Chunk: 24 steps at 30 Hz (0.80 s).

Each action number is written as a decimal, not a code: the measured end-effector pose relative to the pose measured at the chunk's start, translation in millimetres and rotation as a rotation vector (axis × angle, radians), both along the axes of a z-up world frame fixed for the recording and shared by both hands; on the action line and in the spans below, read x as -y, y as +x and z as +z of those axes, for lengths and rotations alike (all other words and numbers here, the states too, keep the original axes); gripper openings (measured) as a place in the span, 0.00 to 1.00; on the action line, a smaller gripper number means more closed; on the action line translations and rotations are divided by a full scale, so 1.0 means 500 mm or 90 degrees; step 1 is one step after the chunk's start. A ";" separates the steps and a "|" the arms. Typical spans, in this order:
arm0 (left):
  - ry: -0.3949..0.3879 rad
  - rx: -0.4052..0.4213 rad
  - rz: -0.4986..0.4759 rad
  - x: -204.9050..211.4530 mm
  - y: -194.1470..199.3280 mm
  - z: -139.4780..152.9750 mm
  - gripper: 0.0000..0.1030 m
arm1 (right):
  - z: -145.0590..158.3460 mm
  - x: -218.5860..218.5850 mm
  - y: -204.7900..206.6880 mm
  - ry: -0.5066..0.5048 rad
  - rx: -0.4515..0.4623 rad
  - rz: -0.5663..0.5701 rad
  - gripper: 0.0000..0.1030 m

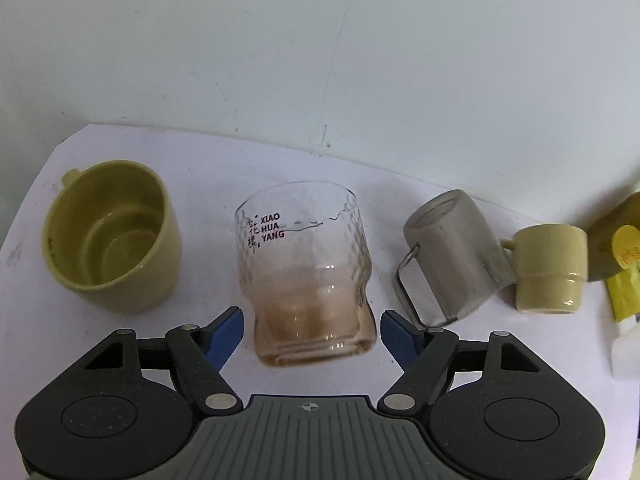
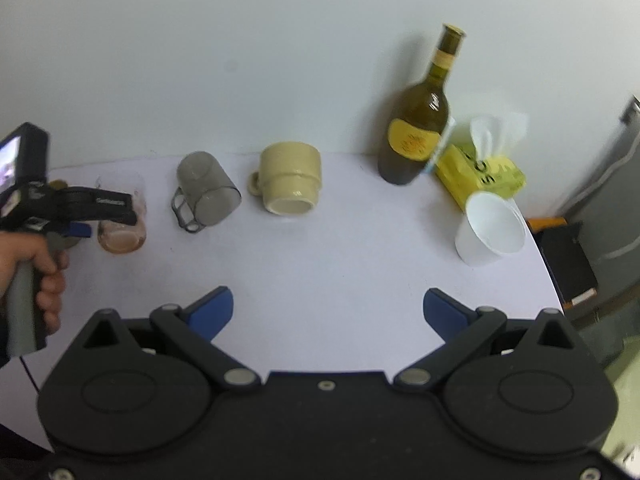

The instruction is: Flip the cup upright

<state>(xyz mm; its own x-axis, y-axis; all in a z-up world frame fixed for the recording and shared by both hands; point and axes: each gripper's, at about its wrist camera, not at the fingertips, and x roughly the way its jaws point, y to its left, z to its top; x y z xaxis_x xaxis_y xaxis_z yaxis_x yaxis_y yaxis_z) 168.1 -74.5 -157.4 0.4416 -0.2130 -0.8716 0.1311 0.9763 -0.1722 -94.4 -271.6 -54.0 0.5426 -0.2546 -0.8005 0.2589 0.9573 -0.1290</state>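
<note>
Olive cup at far left stands mouth up, so it needs nothing. Next along, the clear glass with printed lettering sits on the tabletop, seemingly upright: rim high, heavy tinted base down. The left tool is spread wide with a blue finger on each side of the glass's base, and I see a gap on both sides, so nothing is gripped. This looks like either an approach or a let-go at the glass, and I cannot tell which.

To the right, the grey mug with a wire handle is tipped over and leans on the cream cup. It is the likely next candidate. Turning it calls for a pinch across the body, a lift clear of the cream cup, then a rotation to mouth up.

The right tool hangs spread and empty over bare tabletop, well apart from the cups.
</note>
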 end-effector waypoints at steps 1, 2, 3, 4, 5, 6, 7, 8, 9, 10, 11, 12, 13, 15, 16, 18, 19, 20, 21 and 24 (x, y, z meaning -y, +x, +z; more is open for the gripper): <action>-0.007 -0.002 0.006 0.001 0.002 -0.002 0.69 | 0.003 -0.002 0.003 -0.001 0.000 0.010 0.99; -0.008 -0.003 0.007 -0.002 -0.001 -0.003 0.67 | 0.004 -0.004 0.006 -0.002 0.000 0.017 0.99; -0.015 -0.003 0.010 0.000 -0.002 -0.005 0.64 | 0.008 -0.006 0.008 -0.005 0.003 0.031 0.99; -0.018 0.003 0.008 0.007 -0.005 -0.011 0.64 | 0.012 -0.007 0.005 -0.008 0.012 0.055 0.99; -0.018 0.004 0.008 0.007 -0.005 -0.010 0.64 | 0.013 -0.006 0.003 -0.009 0.016 0.069 0.99; -0.012 0.011 0.006 0.012 -0.008 -0.010 0.63 | 0.013 0.000 0.002 -0.010 0.016 0.081 0.99; -0.001 0.016 0.009 0.018 -0.022 -0.010 0.63 | 0.013 0.010 0.004 -0.012 0.011 0.088 0.98; 0.002 0.012 0.015 0.022 -0.031 -0.009 0.63 | 0.013 0.013 0.005 -0.013 0.009 0.087 0.98; 0.002 0.007 0.021 0.023 -0.045 -0.008 0.63 | 0.012 0.026 0.005 -0.012 0.005 0.082 0.98; 0.002 0.003 0.025 0.022 -0.061 -0.007 0.63 | 0.013 0.047 0.007 0.004 0.006 0.073 0.98; 0.003 0.003 0.025 0.020 -0.063 -0.006 0.63 | 0.012 0.057 0.008 0.015 0.008 0.071 0.98; 0.010 0.004 0.019 0.026 -0.100 -0.006 0.63 | 0.011 0.059 0.008 0.017 0.009 0.072 0.98; 0.013 0.006 0.011 0.030 -0.122 -0.007 0.63 | 0.008 0.066 0.012 0.021 0.014 0.075 0.98; 0.020 -0.003 0.003 0.038 -0.163 -0.006 0.63 | 0.000 0.069 0.018 0.022 0.009 0.083 0.98; 0.014 -0.012 0.002 0.039 -0.181 -0.005 0.63 | -0.002 0.068 0.018 0.024 0.006 0.082 0.98; 0.008 -0.025 -0.006 0.043 -0.209 -0.003 0.64 | -0.005 0.061 0.011 0.031 0.014 0.086 0.98; 0.010 -0.027 -0.013 0.046 -0.221 -0.003 0.64 | -0.007 0.053 0.006 0.032 0.020 0.093 0.98; 0.010 -0.027 -0.015 0.047 -0.222 -0.004 0.64 | -0.008 0.049 0.005 0.029 0.020 0.097 0.98; 0.015 -0.030 -0.025 0.051 -0.232 -0.003 0.67 | -0.018 0.037 0.004 0.013 0.008 0.107 0.98; 0.011 -0.039 -0.045 0.048 -0.235 0.002 0.76 | -0.020 0.036 0.002 0.009 0.008 0.095 0.98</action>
